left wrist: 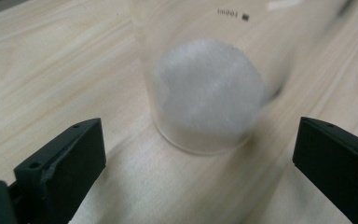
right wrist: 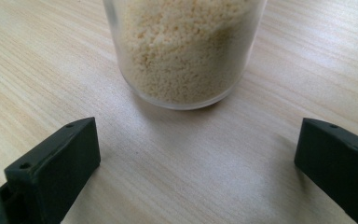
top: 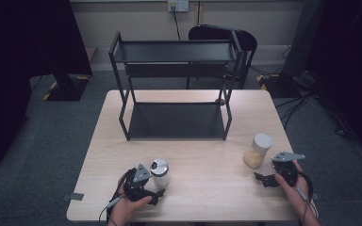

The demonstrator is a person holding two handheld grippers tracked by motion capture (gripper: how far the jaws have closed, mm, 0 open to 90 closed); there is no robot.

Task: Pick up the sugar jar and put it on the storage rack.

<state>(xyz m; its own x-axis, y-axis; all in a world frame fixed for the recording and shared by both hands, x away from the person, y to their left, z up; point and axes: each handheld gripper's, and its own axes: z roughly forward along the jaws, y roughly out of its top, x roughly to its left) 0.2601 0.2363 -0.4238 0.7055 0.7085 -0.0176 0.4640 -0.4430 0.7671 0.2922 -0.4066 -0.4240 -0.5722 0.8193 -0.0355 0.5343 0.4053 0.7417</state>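
A clear jar of white powder (top: 160, 173) with a silver lid stands near the table's front left. In the left gripper view the white-powder jar (left wrist: 205, 93) is upright just beyond the jaw tips. My left gripper (top: 154, 186) (left wrist: 198, 158) is open, its jaws wide apart and touching nothing. A clear jar of yellowish grains (top: 258, 150) with a white lid stands at the front right. Seen from the right gripper, the grain jar (right wrist: 184, 51) stands a little ahead of the jaws. My right gripper (top: 264, 176) (right wrist: 198, 158) is open and holds nothing.
A black two-tier metal shelf rack (top: 174, 56) stands at the back of the wooden table (top: 202, 155), both tiers bare. A dark chair (top: 221, 34) sits behind the rack. Cables and stand bases lie on the floor around the table.
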